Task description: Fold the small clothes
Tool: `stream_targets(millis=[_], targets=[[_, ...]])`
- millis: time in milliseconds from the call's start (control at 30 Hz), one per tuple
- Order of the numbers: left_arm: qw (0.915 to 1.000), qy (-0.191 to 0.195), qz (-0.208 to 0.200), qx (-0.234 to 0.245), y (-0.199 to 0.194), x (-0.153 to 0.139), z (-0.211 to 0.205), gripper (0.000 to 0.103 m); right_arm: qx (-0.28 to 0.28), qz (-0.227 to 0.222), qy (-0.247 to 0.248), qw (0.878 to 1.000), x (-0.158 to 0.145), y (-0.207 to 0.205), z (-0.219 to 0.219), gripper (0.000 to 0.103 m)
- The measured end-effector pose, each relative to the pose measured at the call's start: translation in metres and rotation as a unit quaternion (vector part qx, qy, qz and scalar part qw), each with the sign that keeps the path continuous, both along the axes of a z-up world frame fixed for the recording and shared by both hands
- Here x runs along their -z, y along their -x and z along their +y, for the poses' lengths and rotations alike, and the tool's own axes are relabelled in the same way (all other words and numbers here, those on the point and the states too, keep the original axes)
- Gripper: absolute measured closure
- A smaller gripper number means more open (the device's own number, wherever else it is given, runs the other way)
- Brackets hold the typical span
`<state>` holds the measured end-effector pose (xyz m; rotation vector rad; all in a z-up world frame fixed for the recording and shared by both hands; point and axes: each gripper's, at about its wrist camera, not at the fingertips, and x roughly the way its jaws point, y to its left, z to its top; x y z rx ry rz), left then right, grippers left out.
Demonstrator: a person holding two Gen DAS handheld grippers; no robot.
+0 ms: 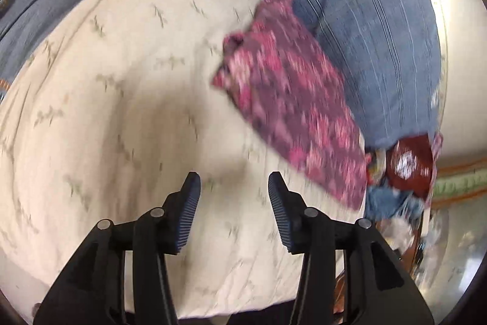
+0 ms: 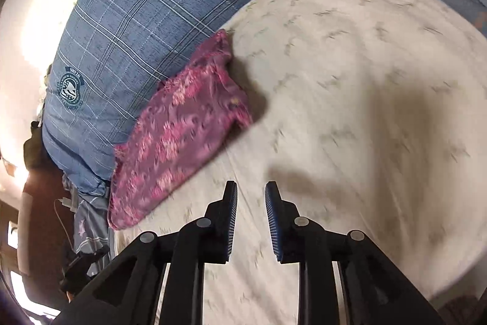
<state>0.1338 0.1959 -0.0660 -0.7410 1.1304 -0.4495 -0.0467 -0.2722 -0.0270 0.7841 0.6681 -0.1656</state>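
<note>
Both my left gripper (image 1: 234,181) and right gripper (image 2: 251,191) hang empty, fingers parted, over the bed (image 1: 127,99), the folded pink floral garment (image 2: 179,130) resting against the blue plaid pillow (image 2: 146,14); risk: a careless sweep snags and unfolds it.

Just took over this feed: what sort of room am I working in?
Most likely a bedroom: a bed under a cream patterned sheet, a blue plaid pillow at its edge, and a purple floral garment lying against it.
</note>
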Motion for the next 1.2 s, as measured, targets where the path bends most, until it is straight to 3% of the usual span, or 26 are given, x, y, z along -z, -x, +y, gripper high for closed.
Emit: stream_targets(millis=[100, 233, 300, 500, 667, 767, 867, 967, 1067, 1200], targets=[[0.9992, -0.031, -0.016, 0.022, 0.017, -0.003, -0.003, 0.058, 0.008, 0.002, 0.013, 1.000, -0.008, 0.020, 0.011, 0.077], [0.9949, -0.087, -0.040, 0.032, 0.036, -0.010, -0.001, 0.051, 0.021, -0.024, 0.039, 0.999, -0.030, 0.040, 0.024, 0.062], [0.9927, -0.109, -0.044, 0.027, 0.041, -0.013, 0.001, 0.051, 0.020, -0.038, 0.033, 0.999, -0.040, 0.046, 0.027, 0.062], [0.9927, -0.108, -0.040, 0.037, 0.047, -0.023, -0.004, 0.051, 0.022, -0.076, 0.056, 0.995, -0.067, 0.060, 0.026, 0.054], [0.9864, -0.141, -0.062, 0.057, 0.040, -0.041, -0.019, 0.050, 0.005, -0.057, 0.077, 0.995, -0.068, 0.045, 0.010, 0.054], [0.9845, -0.152, -0.064, 0.060, 0.019, -0.055, -0.022, 0.050, -0.012, -0.040, 0.086, 0.995, -0.069, 0.028, -0.001, 0.054], [0.9863, -0.149, -0.065, 0.027, -0.019, -0.069, -0.024, 0.044, -0.023, -0.038, 0.091, 0.995, -0.072, -0.001, -0.018, 0.049], [0.9869, -0.150, -0.058, 0.005, -0.071, -0.082, -0.033, 0.044, -0.021, -0.033, 0.089, 0.995, -0.072, -0.044, -0.035, 0.049], [0.9857, -0.156, -0.062, -0.011, -0.127, -0.091, -0.047, 0.043, -0.022, -0.033, 0.046, 0.998, -0.069, -0.103, -0.056, 0.048], [0.9823, -0.178, -0.049, -0.031, -0.191, -0.083, -0.061, 0.043, -0.017, -0.015, 0.028, 0.999, -0.060, -0.181, -0.074, 0.048]])
